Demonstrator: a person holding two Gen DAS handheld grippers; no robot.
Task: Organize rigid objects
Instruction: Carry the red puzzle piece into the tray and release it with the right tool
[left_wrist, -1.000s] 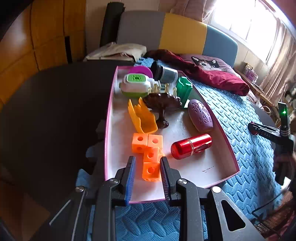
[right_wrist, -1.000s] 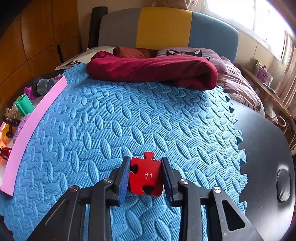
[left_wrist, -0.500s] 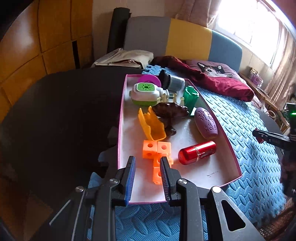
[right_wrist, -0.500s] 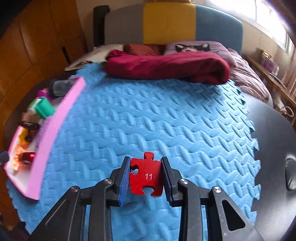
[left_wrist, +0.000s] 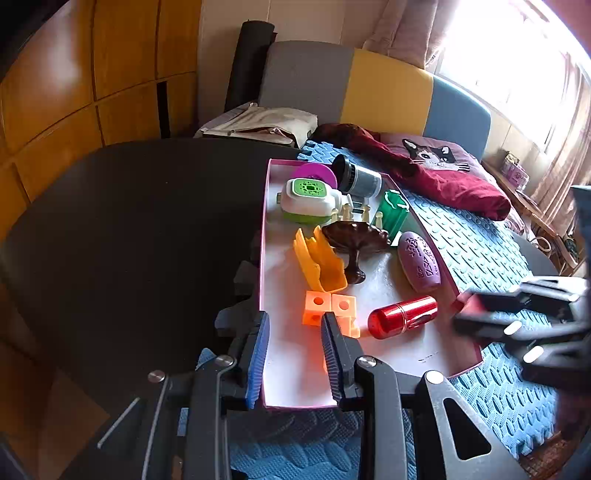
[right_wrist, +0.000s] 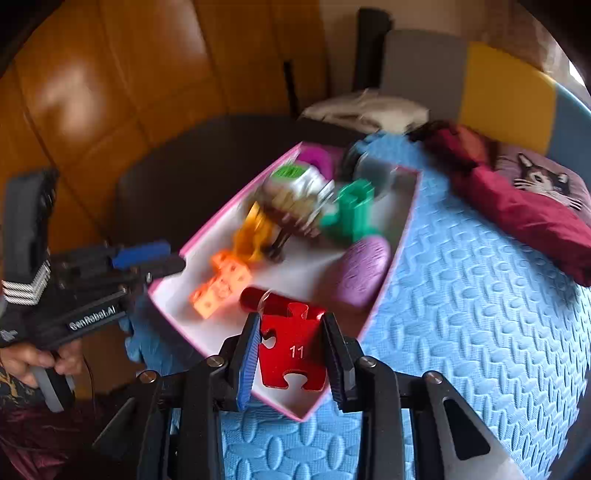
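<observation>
— Puzzle piece, red with the number 11, sits between the fingers of our right gripper. Both pads press on its two side edges, so we hold it firmly. It hangs over the near corner of the pink tray.

— How do we think it will handle?

— It looks thin, flat and stiff, probably light. The surface seems smooth, so it could slip if we loosen the fingers too early. Holding it by the straight edges, not by the knobs, seems the good place.

— And our left gripper?

— Its fingers stand apart at a moderate width and hold nothing. The tray edge and the bare white floor of the tray lie between them; the orange cube block is just ahead of the tips.

— What is beyond the right fingers?

— The red cylinder lies directly ahead of the piece, the purple oval case further ahead and to the right. The view is blurred, so we cannot tell small details. We judge the free white floor under the piece is where it should go.
</observation>
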